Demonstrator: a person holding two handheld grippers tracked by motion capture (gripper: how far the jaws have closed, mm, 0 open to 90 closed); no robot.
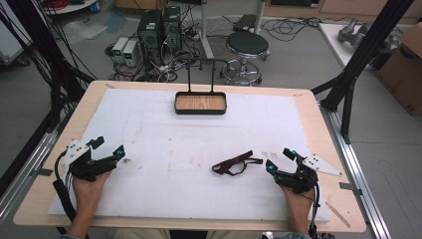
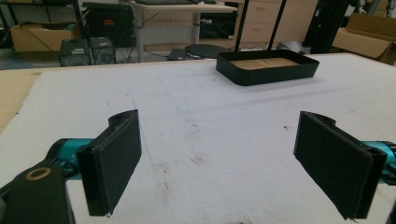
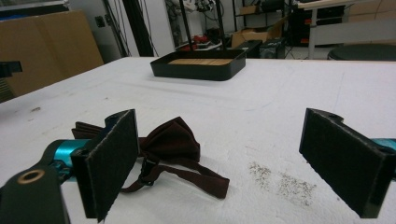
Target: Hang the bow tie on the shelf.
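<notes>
The white mat point(image 1: 199, 149) covers most of the table point(image 1: 308, 104), and at its far edge sits the black tray point(image 1: 200, 103) with a wooden floor and a tall wire handle, well apart from everything else. That gap is the big risk if the tray is the goal: a long carry with something soft and floppy. Nearer in, the left gripper point(image 1: 110, 148) rests at the left side of the mat, jaws spread wide, nothing between them, well away from the work. The right gripper point(image 1: 278, 160) sits low at the right, jaws also spread and empty, and just beside its tips lies the dark red bow tie point(image 1: 234, 163), flat on the mat with its strap trailing in a loop. In the right gripper view the bow tie point(image 3: 170, 140) lies off toward the left jaw, not centred, so closing from here would likely catch an edge or miss. Grab only the thin strap point(image 3: 196, 179) and the bow could dangle, swing and slip out. Smallest worry: the dark crumbs point(image 3: 280, 182) on the mat could get dragged along.
</notes>
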